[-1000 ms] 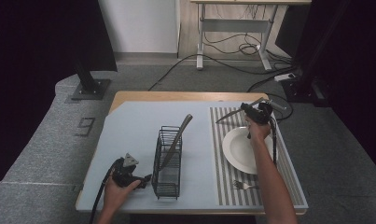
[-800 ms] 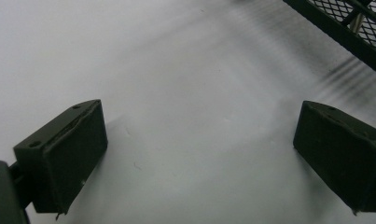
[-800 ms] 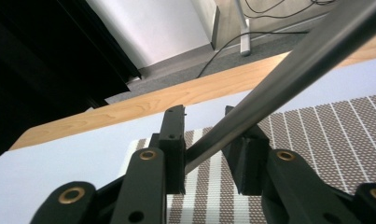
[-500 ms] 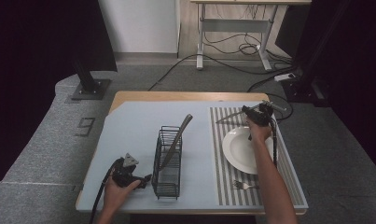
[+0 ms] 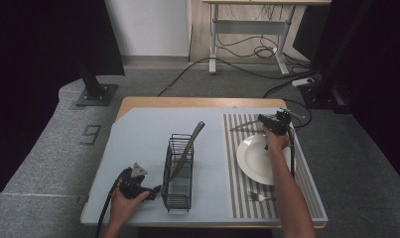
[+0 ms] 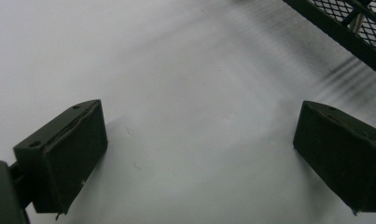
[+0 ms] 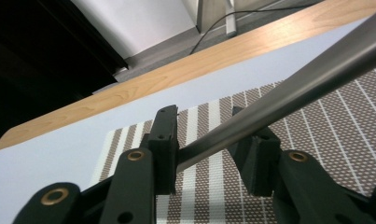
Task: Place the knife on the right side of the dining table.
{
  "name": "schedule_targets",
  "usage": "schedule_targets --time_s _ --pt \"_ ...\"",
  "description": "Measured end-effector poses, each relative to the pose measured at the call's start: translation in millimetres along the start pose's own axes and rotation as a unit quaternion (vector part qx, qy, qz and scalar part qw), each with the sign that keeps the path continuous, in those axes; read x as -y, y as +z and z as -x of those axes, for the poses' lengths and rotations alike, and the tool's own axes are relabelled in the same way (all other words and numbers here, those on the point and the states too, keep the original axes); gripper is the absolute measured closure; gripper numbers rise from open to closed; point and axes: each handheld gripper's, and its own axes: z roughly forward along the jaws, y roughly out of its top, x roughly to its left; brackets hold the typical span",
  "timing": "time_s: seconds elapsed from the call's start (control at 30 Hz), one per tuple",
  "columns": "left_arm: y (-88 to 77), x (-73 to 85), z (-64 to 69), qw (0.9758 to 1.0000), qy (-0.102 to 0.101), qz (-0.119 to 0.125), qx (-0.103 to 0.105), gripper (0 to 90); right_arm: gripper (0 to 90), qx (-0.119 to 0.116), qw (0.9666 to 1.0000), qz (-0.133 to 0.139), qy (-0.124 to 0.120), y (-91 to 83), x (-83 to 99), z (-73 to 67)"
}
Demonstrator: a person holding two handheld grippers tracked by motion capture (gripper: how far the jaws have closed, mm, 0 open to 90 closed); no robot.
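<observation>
Table (image 5: 138,129), pale blue top with a wooden far edge; a striped mat (image 5: 237,188) covers its right part. On the mat: a white plate (image 5: 252,158), partly covered by the person's right forearm, and a fork (image 5: 259,197) at the near edge, small and hard to make out. Left of the mat, near the table's middle: a black wire basket (image 5: 177,173), upright, long axis running near to far, holding one long grey utensil (image 5: 190,146) that leans out toward the far right; its lower end is hidden behind the wires. Left gripper (image 5: 155,189): held at the near left edge of the table, just beside the basket's near left corner, jaws wide apart over bare table, nothing between them. Right gripper (image 5: 259,120): at the far end of the mat, beyond the plate, jaws clamped on a metal rod-like handle (image 7: 279,98). Handle's long axis lies roughly left to right above the mat, its free end pointing left; its working end cannot be made out. Floor beyond: grey carpet, cables (image 5: 247,49), desk legs (image 5: 213,44).
</observation>
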Motion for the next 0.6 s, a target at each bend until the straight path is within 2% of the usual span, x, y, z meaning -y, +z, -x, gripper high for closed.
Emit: schedule_targets --time_s 0.13,0.43,0.6 --pt "0.0 0.0 0.0 1.0000 0.000 0.000 0.000 2.4 59.1 0.012 0.9999 -0.005 -0.002 1.3 1.3 -0.6" --pt "0.0 0.0 0.0 1.0000 0.000 0.000 0.000 2.4 56.6 0.031 0.9993 -0.018 0.010 3.4 3.3 0.7" --pt "0.0 0.0 0.0 1.0000 0.000 0.000 0.000 2.4 54.6 0.045 0.9988 -0.020 0.002 4.8 3.9 -1.7"
